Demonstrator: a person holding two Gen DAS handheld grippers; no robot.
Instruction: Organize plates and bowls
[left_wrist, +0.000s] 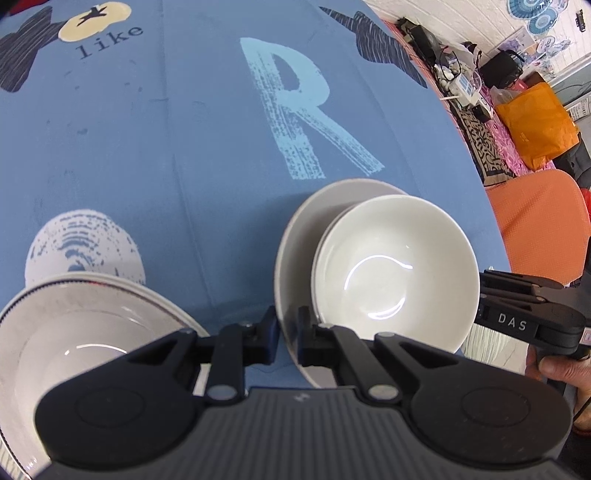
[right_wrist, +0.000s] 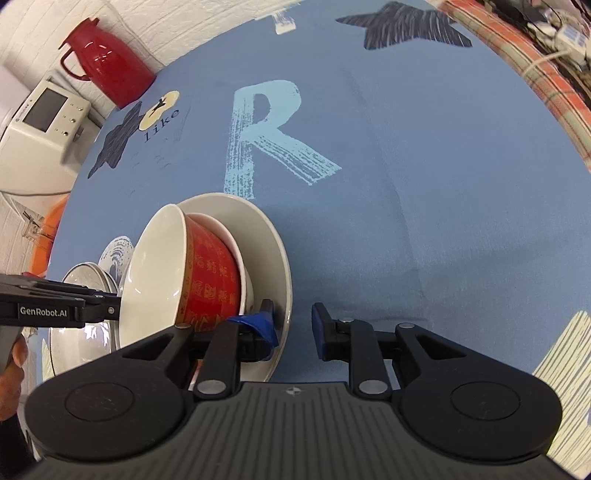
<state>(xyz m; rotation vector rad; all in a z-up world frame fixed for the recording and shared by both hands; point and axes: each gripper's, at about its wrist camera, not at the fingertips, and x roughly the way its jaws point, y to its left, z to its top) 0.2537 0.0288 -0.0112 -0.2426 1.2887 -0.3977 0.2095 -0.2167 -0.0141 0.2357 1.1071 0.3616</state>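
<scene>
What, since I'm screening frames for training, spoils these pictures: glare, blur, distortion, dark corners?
Left wrist view: strong fisheye bend across the tablecloth, a bright curved glare arc inside the bowl stacked on the plate, and the rimmed dish is slightly soft near the lens. Right wrist view: same bending, window-like highlights on the red flask, dark corners; no motion smear in either.

This looks like a lived-in home room. A table wears a blue printed cloth (right_wrist: 424, 206) with a large letter R, dark stars and the word "like". Past the far left corner of the table a red thermos jug (right_wrist: 107, 70) stands against a white brick-pattern wall (right_wrist: 122, 14), beside a white appliance with a small screen (right_wrist: 40, 118). Beyond the right edge sit an orange chair (left_wrist: 535, 225), an orange bag (left_wrist: 535, 122), patterned fabrics and cluttered cables and gadgets (left_wrist: 443, 62).
</scene>
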